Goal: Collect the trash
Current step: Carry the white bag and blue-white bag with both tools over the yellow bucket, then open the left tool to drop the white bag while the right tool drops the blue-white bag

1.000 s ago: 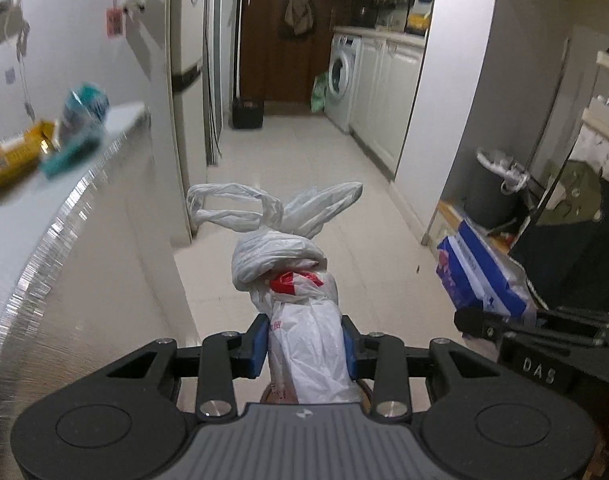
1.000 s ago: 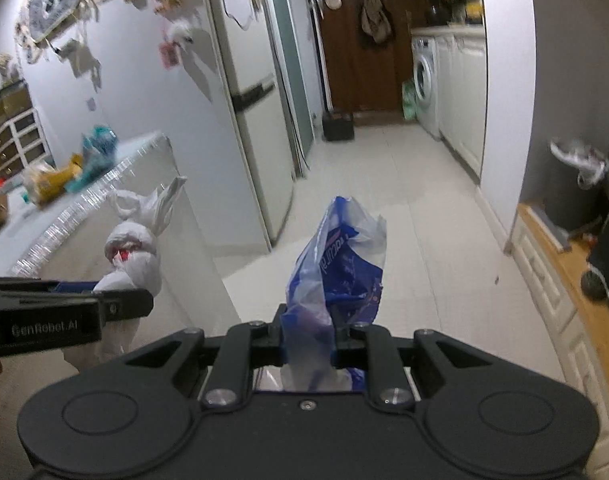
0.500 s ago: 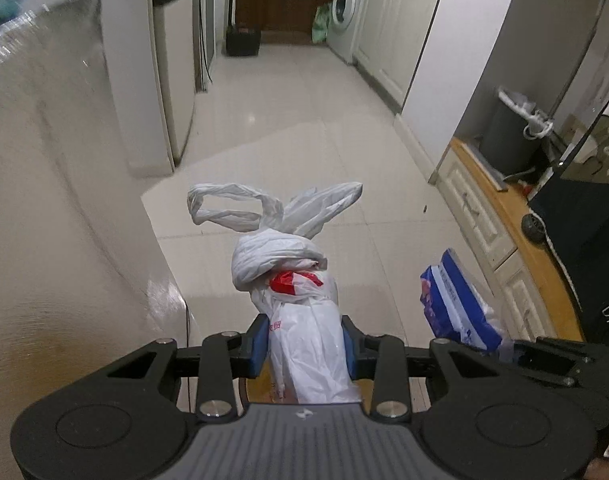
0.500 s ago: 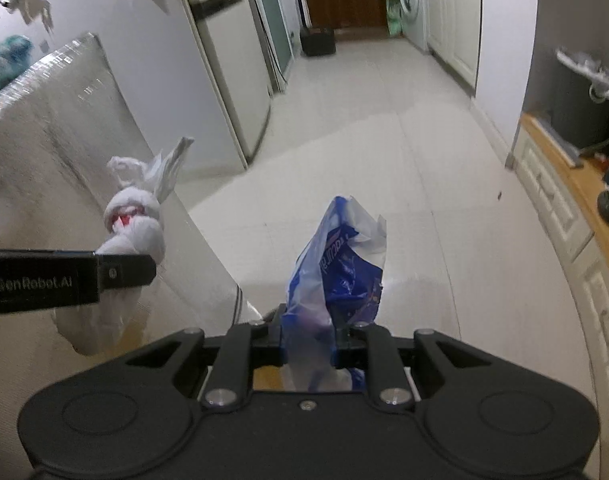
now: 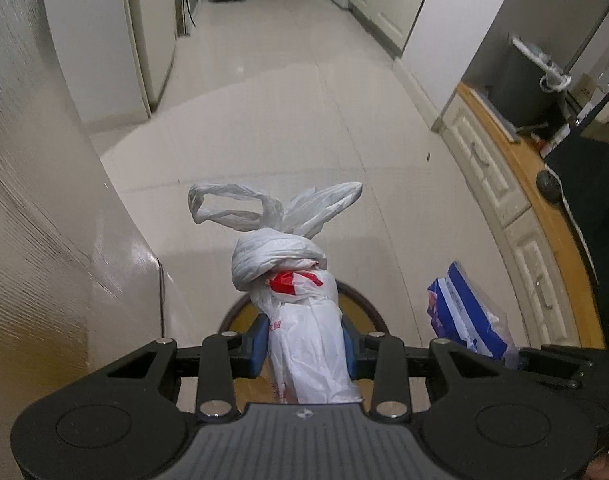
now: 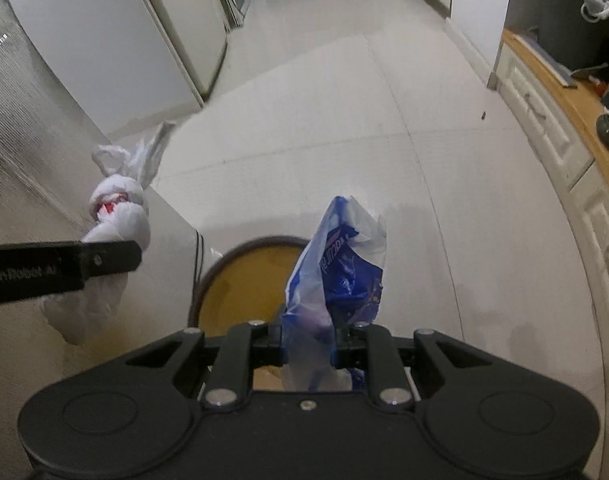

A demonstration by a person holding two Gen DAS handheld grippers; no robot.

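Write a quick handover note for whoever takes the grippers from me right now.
Left claw: shut on the knotted white bag.
Right claw: shut on the blue-and-white bag.
Both bags are held in the air above a round yellow-brown surface with a dark rim, beside the silver cabinet.
Done: both bags picked up.
Left: drop them; no bin for sure.

Knotted white trash bag (image 5: 304, 320) and blue-white bag (image 6: 336, 280), both clamped upright.

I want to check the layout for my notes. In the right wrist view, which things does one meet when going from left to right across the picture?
white knotted bag held by the left gripper → round brown bin → blue bag in the right gripper → wooden-topped cabinet
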